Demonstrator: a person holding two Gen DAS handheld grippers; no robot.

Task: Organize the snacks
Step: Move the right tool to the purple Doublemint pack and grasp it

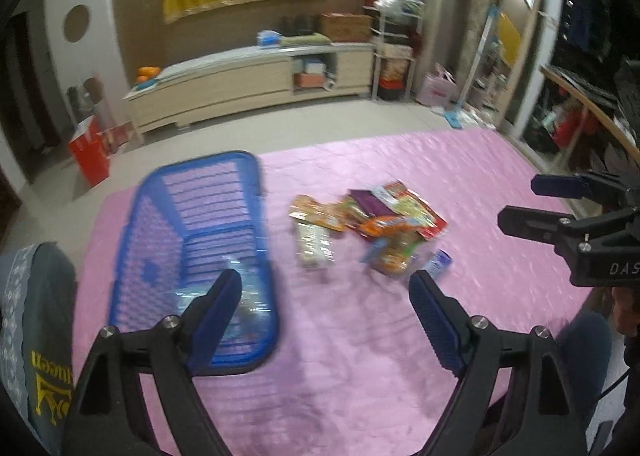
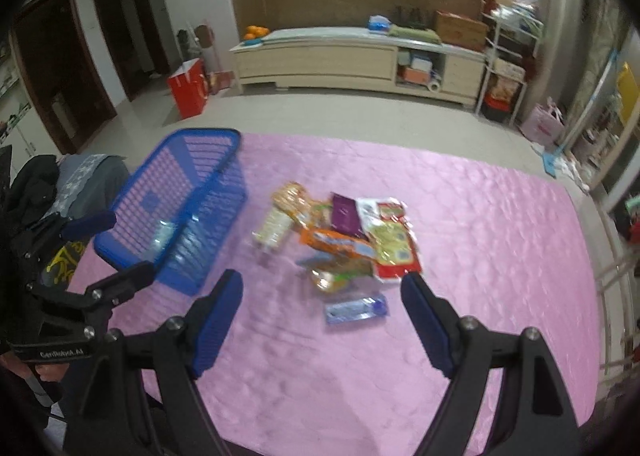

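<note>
Dim indoor light; motion blur esp. mid-frame; strong fisheye bend, dark vignette at edges

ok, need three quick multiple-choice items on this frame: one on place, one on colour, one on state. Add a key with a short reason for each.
1. Seen from the right wrist camera, where does the blue basket stand relative to the snack pile?
A. to its left
B. to its right
C. on top of it

2. What colour is the cloth under the snacks?
A. green
B. pink
C. white

3. How are the right hand-held gripper and the left hand-held gripper?
A. both open and empty
B. both shut on packets
C. one holds the basket

Key: 1 A, the basket sits left of the pile, apart from it. 2 B, a pink cloth covers the surface. 3 A, each has wide jaws with nothing between them.
</note>
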